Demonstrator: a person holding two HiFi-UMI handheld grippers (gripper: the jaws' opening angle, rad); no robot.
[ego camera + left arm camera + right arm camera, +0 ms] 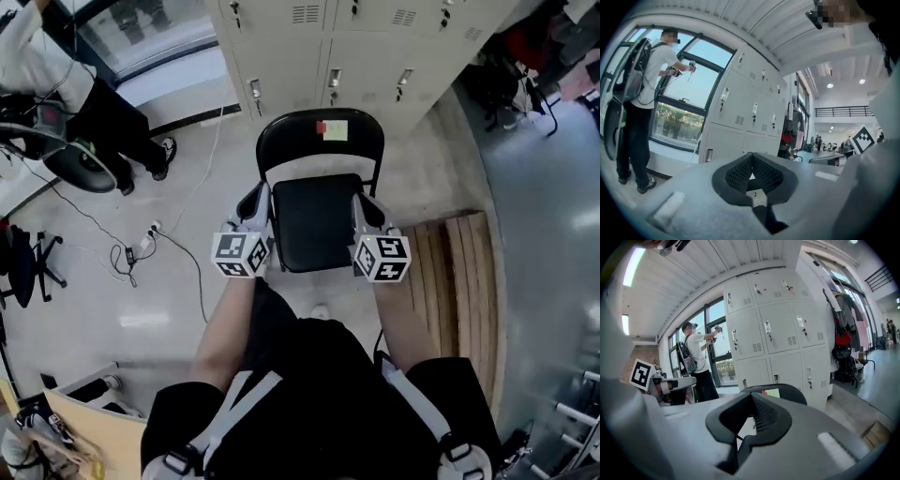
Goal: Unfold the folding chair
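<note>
Pale floor [187,197] fills the head view, with grey lockers [375,56] at 12 o'clock and a bystander [56,84] at 10 o'clock. I see the black folding chair [314,223] standing opened out at centre, its seat level and its backrest toward the lockers. The left gripper [258,202] sits at the seat's 9 o'clock edge and the right gripper [368,208] at its 3 o'clock edge. I cannot tell whether either one touches the chair. Wooden planks [469,281] lie at 3 o'clock.

Left gripper view: its fingers [733,176] are closed together with nothing between them. Lockers run across the middle, and the bystander stands by a window [693,89] at 9 o'clock.

Right gripper view: the fingers are likewise closed and empty. The chair's backrest curves just behind them, with lockers above.
</note>
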